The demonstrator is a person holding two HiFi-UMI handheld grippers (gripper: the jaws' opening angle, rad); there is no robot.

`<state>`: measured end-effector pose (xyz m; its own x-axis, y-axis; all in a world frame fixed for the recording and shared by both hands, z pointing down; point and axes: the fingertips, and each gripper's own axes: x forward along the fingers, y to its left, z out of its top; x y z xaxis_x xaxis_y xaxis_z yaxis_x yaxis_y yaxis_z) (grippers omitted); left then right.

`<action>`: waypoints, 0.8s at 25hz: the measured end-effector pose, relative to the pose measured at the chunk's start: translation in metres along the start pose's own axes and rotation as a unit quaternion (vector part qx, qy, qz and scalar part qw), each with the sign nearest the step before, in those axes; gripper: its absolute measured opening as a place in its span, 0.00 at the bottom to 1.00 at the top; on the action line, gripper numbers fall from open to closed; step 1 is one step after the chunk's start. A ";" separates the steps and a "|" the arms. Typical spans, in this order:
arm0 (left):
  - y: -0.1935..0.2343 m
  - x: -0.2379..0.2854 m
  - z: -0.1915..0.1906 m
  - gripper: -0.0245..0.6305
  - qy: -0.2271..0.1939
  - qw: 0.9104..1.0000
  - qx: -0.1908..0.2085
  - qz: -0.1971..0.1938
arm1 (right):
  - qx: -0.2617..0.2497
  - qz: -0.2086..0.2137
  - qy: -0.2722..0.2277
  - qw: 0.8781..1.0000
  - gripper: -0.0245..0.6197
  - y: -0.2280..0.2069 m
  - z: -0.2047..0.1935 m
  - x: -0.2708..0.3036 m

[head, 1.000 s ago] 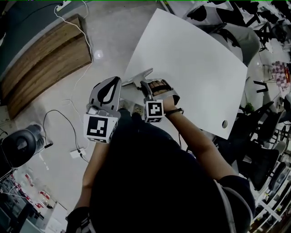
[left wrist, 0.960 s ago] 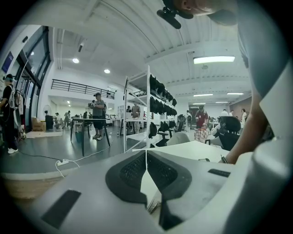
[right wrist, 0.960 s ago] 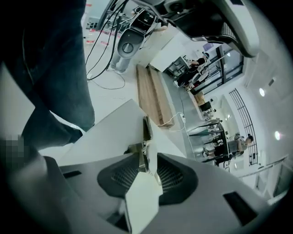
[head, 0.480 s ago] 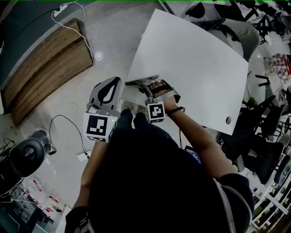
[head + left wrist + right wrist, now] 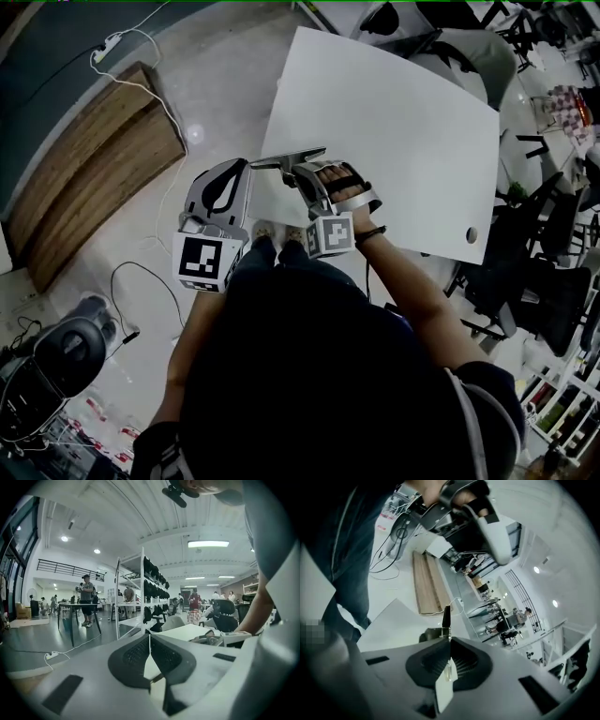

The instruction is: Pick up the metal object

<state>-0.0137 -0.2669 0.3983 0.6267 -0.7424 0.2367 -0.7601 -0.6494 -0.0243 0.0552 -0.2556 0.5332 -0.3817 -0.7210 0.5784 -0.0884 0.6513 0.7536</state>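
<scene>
The metal object (image 5: 287, 157) is a thin flat grey strip, held level at the near left edge of the white table (image 5: 403, 112). My right gripper (image 5: 300, 170) is shut on it. In the right gripper view the strip (image 5: 446, 618) stands on edge, pinched between the dark ribbed pads (image 5: 464, 660) and sticking out past the tips of my right gripper (image 5: 449, 641). My left gripper (image 5: 238, 167) hangs over the floor just left of the table. Its jaws are pressed together with nothing between them, as the left gripper (image 5: 150, 641) view confirms.
A wooden platform (image 5: 89, 164) lies on the floor at the left, with a white cable and power strip (image 5: 105, 42) behind it. Office chairs (image 5: 525, 281) crowd the table's right and far sides. A black chair (image 5: 61, 347) stands at the lower left.
The right gripper's jaws have gone from wide open around the metal strip to shut on it. The strip now sits slightly higher at the table's edge. The left gripper has stayed put.
</scene>
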 end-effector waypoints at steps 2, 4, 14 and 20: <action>-0.002 0.005 0.010 0.08 -0.008 1.000 0.000 -0.007 | 0.054 -0.030 -0.007 0.998 0.08 -0.026 0.001 -0.014; -0.003 0.010 0.023 0.08 -0.020 1.000 0.003 -0.012 | 0.112 -0.065 -0.013 0.991 0.08 -0.055 0.000 -0.029; -0.008 0.030 0.099 0.08 -0.107 0.993 0.007 -0.041 | 0.336 -0.257 -0.081 0.902 0.08 -0.183 -0.012 -0.122; -0.019 0.044 0.142 0.08 -0.145 0.988 0.004 -0.057 | 0.476 -0.343 -0.150 0.796 0.08 -0.227 -0.034 -0.175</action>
<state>0.0525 -0.3108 0.2711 0.7322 -0.6793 -0.0498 -0.6808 -0.7322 -0.0211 0.1730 -0.2854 0.2710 -0.1332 -0.9882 -0.0758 -0.9730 0.1158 0.1999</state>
